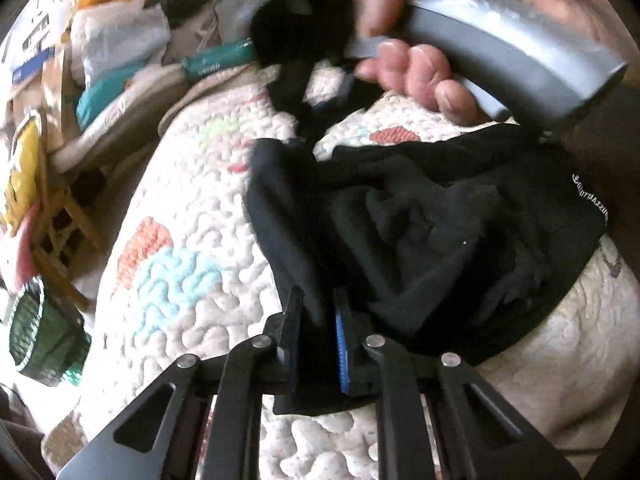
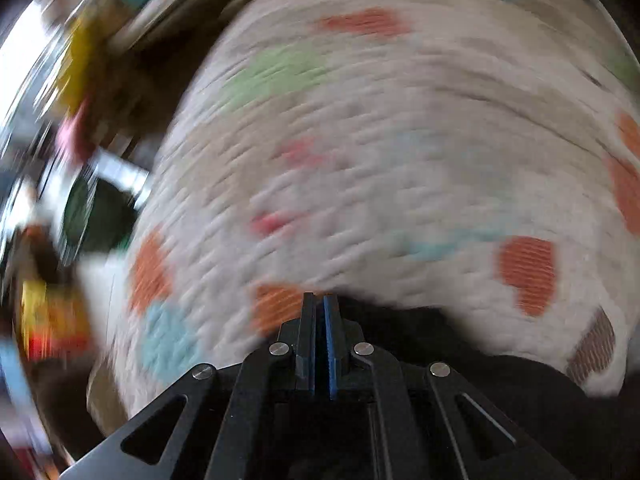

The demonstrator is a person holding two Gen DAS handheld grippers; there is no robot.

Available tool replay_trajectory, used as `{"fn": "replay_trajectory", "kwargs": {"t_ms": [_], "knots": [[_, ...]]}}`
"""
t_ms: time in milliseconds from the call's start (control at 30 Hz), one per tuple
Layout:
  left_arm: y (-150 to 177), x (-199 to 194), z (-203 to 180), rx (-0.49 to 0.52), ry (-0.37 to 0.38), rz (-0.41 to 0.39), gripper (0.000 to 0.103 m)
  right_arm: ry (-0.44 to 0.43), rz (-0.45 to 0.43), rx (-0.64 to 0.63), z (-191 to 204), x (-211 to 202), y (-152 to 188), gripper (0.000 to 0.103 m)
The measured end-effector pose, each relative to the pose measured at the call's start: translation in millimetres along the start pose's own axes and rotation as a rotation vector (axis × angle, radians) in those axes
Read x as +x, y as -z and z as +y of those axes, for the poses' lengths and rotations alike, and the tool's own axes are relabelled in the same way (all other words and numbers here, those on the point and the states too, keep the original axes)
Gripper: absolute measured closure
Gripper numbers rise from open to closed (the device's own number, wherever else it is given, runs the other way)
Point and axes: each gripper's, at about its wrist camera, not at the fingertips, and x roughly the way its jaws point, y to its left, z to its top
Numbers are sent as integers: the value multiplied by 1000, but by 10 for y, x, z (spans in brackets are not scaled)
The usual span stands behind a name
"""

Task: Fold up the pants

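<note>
Black, limp pants [image 1: 420, 232] bunched at frame centre — left gripper [image 1: 318, 316] pinches their lower edge; right gripper [image 2: 319, 308] closed, apparently empty — best gripped at hems.

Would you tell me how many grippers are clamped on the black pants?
1 for sure: the left gripper pinches the black pants at their near edge. The right gripper is shut, any cloth between its pads hidden.

Both wrist fisheyes look steeply down, close over the cream quilted bedspread with coloured patches [image 1: 192, 208] [image 2: 400, 160], which both views share.
</note>
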Motion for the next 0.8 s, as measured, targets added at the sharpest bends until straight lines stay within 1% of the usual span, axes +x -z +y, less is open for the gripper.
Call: {"fn": "replay_trajectory", "kwargs": {"t_ms": [33, 67, 167, 233, 267, 300, 333, 367, 400, 433, 467, 500, 533, 567, 633, 700, 733, 800], "knots": [[6, -6, 1, 3, 0, 3, 90, 39, -29, 52, -156, -47, -29, 100], [11, -16, 3, 2, 3, 6, 90, 67, -50, 71, -243, -98, -40, 98], [27, -31, 67, -25, 34, 36, 88, 84, -96, 25, -282, -308, 67, 97], [44, -40, 121, -68, 62, 50, 82, 59, -139, -2, -250, -450, 172, 96], [51, -51, 148, -94, 82, 52, 78, 38, -158, -18, -186, -510, 194, 96], [60, -59, 163, -114, 96, 51, 76, 0, -175, -60, -110, -581, 256, 95], [65, -67, 190, -137, 112, 48, 73, -12, -174, -88, 57, -538, 232, 89], [72, -71, 202, -148, 120, 45, 70, -32, -160, -142, 178, -552, 251, 76], [77, -73, 209, -155, 125, 41, 69, -41, -148, -179, 351, -494, 228, 67], [86, -76, 216, -159, 127, 37, 67, -47, -135, -232, 479, -476, 225, 50], [93, -81, 227, -164, 132, 34, 66, -39, -122, -275, 588, -458, 242, 39], [99, -90, 232, -172, 140, 30, 65, -20, -94, -324, 702, -392, 228, 38], [105, -99, 252, -185, 151, 28, 65, 8, -40, -362, 799, -312, 258, 38], [107, -109, 277, -201, 162, 29, 64, 23, -8, -373, 844, -258, 270, 38], [110, -150, 353, -251, 189, 22, 62, 89, 69, -395, 914, -93, 283, 38], [107, -209, 452, -308, 216, 5, 59, 138, 93, -417, 964, -12, 297, 38], [98, -250, 504, -337, 225, -13, 57, 145, 97, -415, 970, -8, 307, 38], [80, -300, 565, -369, 229, -45, 49, 143, 111, -391, 948, -9, 310, 38]]}}
